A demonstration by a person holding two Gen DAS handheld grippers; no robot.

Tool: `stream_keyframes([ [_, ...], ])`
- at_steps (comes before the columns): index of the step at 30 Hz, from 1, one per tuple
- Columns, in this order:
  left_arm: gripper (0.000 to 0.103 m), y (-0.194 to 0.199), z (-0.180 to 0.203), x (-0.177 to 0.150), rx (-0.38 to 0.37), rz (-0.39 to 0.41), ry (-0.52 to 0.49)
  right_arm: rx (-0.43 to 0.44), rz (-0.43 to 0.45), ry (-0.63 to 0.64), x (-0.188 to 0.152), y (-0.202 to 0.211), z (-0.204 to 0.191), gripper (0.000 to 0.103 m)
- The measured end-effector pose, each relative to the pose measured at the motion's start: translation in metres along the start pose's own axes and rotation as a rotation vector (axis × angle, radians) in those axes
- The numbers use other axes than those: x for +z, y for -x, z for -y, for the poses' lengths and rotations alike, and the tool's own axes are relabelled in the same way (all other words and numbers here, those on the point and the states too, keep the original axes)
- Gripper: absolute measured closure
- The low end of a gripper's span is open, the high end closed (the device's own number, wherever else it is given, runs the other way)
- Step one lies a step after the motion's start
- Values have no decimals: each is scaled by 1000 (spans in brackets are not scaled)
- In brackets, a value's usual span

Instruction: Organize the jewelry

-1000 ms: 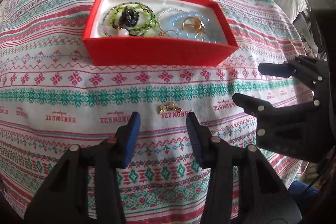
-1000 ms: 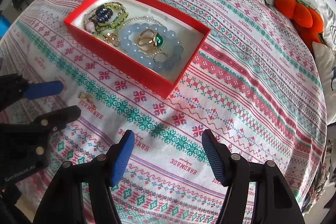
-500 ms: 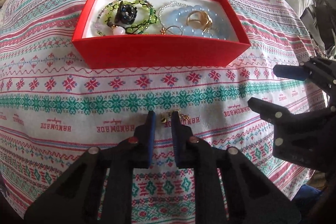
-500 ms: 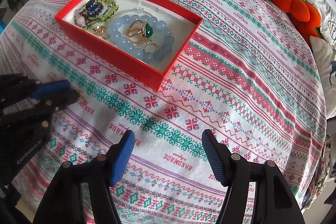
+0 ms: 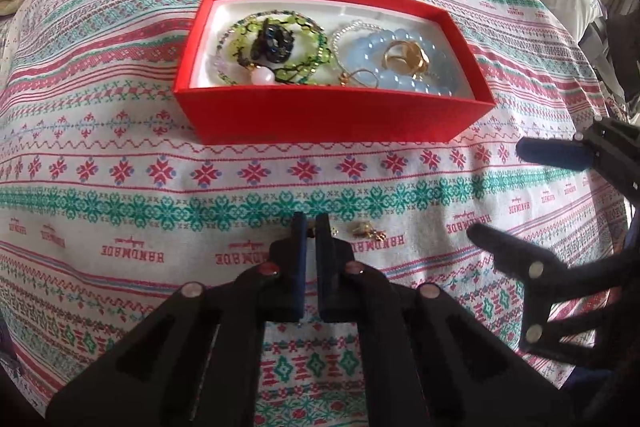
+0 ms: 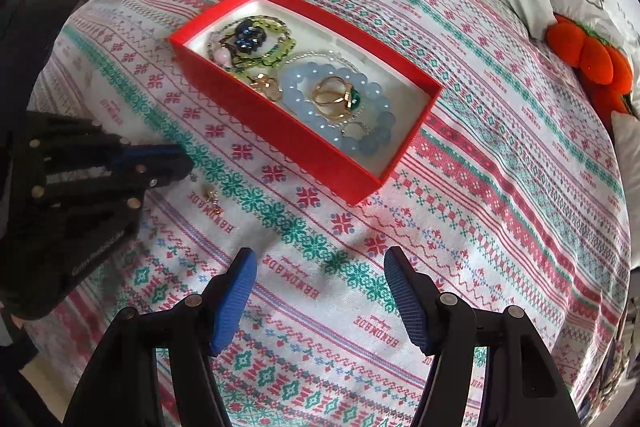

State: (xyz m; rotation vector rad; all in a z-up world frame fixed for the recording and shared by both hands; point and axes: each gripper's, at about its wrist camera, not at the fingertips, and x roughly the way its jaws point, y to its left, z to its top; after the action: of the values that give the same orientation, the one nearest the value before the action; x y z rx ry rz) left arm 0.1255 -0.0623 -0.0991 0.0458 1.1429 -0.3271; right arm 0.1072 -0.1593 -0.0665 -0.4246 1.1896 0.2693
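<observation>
Lying loose on the patterned cloth [image 5: 120, 187], a small gold earring [image 5: 366, 230] sits just beside the left gripper [image 5: 311, 227], whose fingers are pressed together; whether they pinch a second piece is unclear. The red box [image 5: 328, 123] already holds bracelets and rings. The right gripper [image 6: 320, 291] hangs spread, empty.

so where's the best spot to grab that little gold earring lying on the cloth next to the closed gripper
Judging by its pose, take the gold earring across its bunched middle, coming from straight above with fingers either side. It lies flat and tiny on the tablecloth, so a side approach would likely just push it.
</observation>
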Motion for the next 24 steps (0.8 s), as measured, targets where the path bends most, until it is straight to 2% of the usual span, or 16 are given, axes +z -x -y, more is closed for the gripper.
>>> stream_keyframes([
  [7, 98, 13, -19, 5, -25, 27, 57, 43, 46, 76, 0, -4, -26, 48],
  [13, 98, 20, -29, 7, -46, 37, 82, 119, 35, 13, 8, -14, -35, 54],
  [16, 98, 24, -36, 9, -51, 43, 93, 128, 19, 0, 14, -21, -41, 61],
  [18, 98, 26, -40, 9, -52, 43, 99, 129, 6, 3, 18, -25, -46, 71],
  [24, 98, 33, -48, 10, -53, 48, 99, 145, -2, 4, 30, -34, -56, 76],
])
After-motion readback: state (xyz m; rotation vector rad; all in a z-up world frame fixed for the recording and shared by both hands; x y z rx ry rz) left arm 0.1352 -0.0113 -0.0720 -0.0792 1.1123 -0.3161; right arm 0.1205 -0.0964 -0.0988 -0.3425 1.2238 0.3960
